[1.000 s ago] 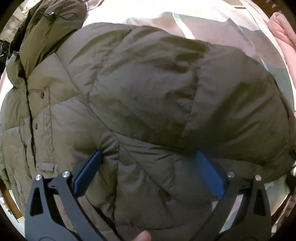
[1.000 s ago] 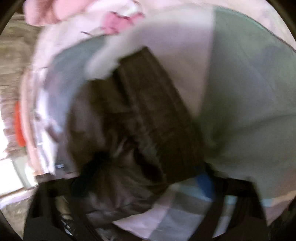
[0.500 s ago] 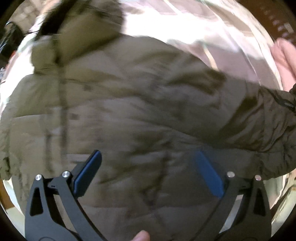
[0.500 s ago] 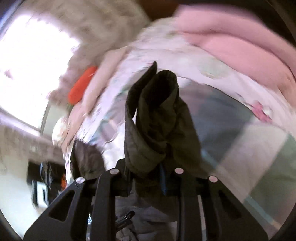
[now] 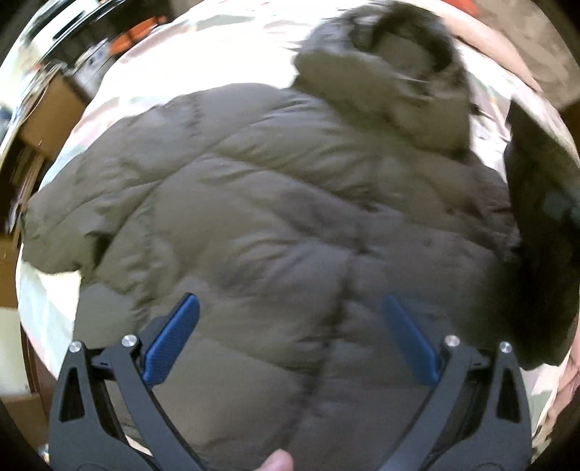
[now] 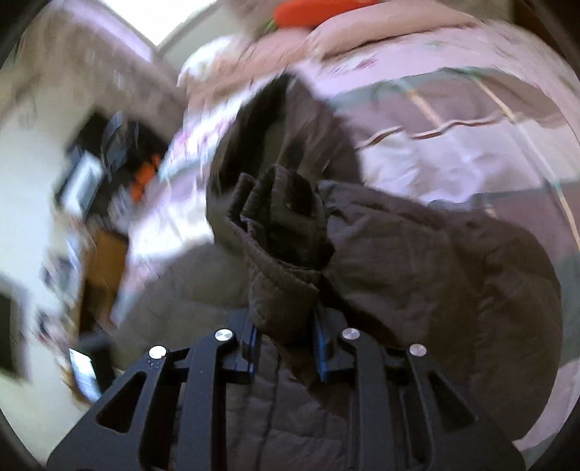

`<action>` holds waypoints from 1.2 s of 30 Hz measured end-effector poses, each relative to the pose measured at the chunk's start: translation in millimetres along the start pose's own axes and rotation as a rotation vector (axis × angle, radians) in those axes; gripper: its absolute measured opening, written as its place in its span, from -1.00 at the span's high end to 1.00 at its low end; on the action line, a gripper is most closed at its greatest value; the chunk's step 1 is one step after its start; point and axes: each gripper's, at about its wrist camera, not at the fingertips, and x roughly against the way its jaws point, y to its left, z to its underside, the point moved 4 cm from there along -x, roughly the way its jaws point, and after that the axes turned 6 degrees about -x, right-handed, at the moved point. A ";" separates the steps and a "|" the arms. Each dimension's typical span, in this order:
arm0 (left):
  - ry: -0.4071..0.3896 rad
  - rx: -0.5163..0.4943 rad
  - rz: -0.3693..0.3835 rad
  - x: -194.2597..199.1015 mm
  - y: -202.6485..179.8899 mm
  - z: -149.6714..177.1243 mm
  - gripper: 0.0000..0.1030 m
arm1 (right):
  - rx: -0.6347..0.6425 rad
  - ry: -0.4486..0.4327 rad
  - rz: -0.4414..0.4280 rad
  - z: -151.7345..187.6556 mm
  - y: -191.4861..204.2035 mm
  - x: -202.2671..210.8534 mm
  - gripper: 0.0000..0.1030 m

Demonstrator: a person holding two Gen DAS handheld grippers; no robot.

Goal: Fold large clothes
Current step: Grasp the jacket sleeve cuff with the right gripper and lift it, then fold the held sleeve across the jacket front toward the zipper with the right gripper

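An olive-green puffer jacket [image 5: 275,203] lies spread on a bed, its hood [image 5: 395,83] at the top right of the left wrist view. My left gripper [image 5: 290,337] is open just above the jacket's lower body, with nothing between its blue pads. My right gripper [image 6: 286,344] is shut on the jacket's sleeve cuff [image 6: 282,261] and holds it up over the jacket body [image 6: 435,290]. The lifted sleeve shows dark at the right edge of the left wrist view [image 5: 540,232].
The bed has a pale pink and grey patterned cover [image 6: 453,119]. An orange object [image 6: 319,11] lies at the head of the bed. Cardboard boxes [image 5: 47,105] and blurred dark furniture [image 6: 105,152] stand beside the bed.
My right gripper has swung the gripped sleeve cuff up and across over the jacket body. My left gripper has shifted its view so the hood now sits at the upper right.
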 end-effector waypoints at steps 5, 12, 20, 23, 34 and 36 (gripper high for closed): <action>0.016 0.048 -0.003 -5.6 33.7 1.3 -0.96 | 0.114 0.068 0.121 37.9 32.0 -42.6 0.50; 0.015 0.026 0.000 -8.9 31.1 -2.8 -0.96 | 0.186 0.056 0.213 44.0 46.7 -57.0 0.37; 0.006 0.002 0.009 -8.4 17.1 -11.0 -0.96 | 0.209 -0.041 0.218 37.0 56.6 -39.1 -0.52; -0.005 -0.008 0.019 -5.2 7.4 -17.1 -0.96 | 0.231 -0.070 0.201 32.2 65.1 -23.0 -0.54; -0.026 -0.106 0.089 -13.7 -71.6 -50.6 -0.96 | 0.162 -0.077 0.273 17.1 16.4 1.6 -0.54; -0.015 -0.139 0.074 -22.5 -89.0 -56.3 -0.96 | 0.144 -0.062 0.299 19.8 0.7 1.5 -0.54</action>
